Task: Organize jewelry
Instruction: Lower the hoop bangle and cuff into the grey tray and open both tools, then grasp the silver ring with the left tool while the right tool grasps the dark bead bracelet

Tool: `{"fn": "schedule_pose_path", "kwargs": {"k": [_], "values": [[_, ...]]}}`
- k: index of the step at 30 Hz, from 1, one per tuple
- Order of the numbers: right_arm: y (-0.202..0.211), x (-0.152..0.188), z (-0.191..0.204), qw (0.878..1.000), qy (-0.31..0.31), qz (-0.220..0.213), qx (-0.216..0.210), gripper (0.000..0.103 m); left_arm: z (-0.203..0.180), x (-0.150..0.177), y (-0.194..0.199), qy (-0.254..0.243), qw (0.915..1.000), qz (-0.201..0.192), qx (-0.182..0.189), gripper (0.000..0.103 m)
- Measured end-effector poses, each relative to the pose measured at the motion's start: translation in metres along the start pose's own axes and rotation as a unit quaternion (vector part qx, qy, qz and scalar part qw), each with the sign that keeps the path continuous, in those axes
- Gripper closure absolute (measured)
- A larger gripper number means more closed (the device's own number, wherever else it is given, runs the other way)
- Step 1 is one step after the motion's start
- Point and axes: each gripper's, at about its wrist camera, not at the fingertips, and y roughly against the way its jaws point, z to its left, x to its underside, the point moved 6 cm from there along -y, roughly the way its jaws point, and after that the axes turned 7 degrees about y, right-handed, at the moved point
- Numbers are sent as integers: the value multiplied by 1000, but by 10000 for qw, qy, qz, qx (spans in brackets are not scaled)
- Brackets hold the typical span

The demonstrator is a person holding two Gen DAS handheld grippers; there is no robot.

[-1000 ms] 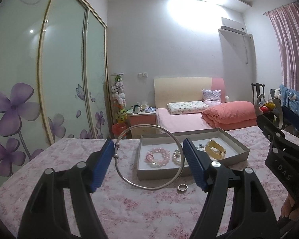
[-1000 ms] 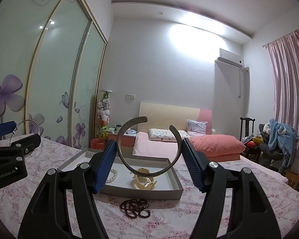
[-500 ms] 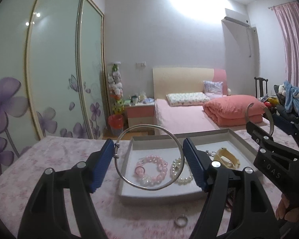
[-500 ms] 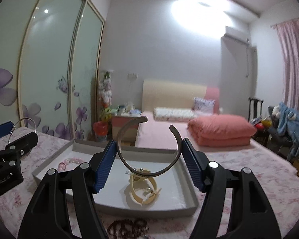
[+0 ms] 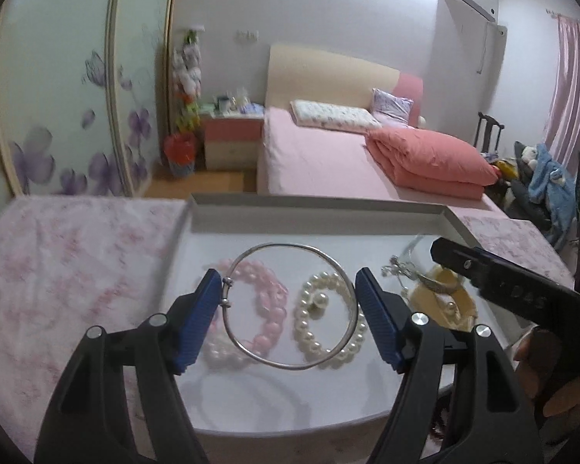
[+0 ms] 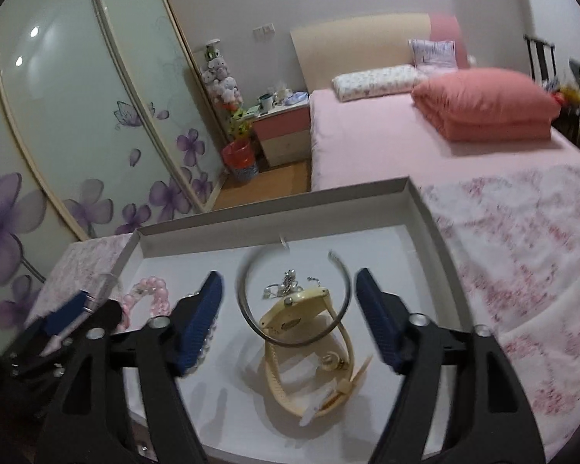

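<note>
My left gripper (image 5: 288, 311) fingers hide part of the pink bead bracelet (image 5: 265, 309) and the tray (image 5: 313, 216) near rim. Flowered cloth (image 6: 529, 239) is motion-blurred. Small silver piece (image 6: 286, 286) behind the cream watch (image 6: 297, 319) is too small to identify.

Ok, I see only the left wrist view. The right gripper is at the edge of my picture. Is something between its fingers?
Observer: Yes, an open silver cuff is between the right gripper fingers. Its jaws are opening, and neither pad touches the cuff.
Operator: What is below the cuff?
Observer: A cream wristwatch, lying in the white tray.
</note>
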Motion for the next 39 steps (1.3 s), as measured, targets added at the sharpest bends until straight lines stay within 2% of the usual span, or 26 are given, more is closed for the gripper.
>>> {"fn": "schedule_pose_path", "kwargs": {"k": [3, 8, 13, 15, 19, 26, 32, 35, 39], "values": [[25, -5, -7, 9997, 64, -250, 47, 23, 5, 0, 8, 77, 9999, -72, 74, 24], [67, 0, -16, 9985, 82, -542, 83, 23, 25, 3, 39, 139, 9997, -222, -12, 24], [93, 27, -7, 9986, 262, -460, 40, 23, 38, 26, 70, -103, 9999, -86, -107, 25], [98, 37, -2, 9988, 295, -388, -31, 23, 35, 45, 78, -305, 9995, 105, -71, 31], [105, 56, 0, 9994, 265, -201, -116, 23, 17, 77, 79, -718, 9958, 563, 33, 36], [114, 78, 2, 9994, 307, 61, -152, 23, -16, 102, 63, -1228, 9885, 886, -25, 42], [118, 82, 11, 9989, 322, 67, -319, 23, -21, 108, 42, -1141, 9855, 1242, -187, 60], [118, 84, 17, 9986, 387, 77, -363, 23, -20, 106, 38, -1055, 9865, 1232, -243, 81], [112, 87, 23, 9980, 530, 180, -294, 23, -14, 106, 42, -1004, 9871, 1212, -297, 81]]}}
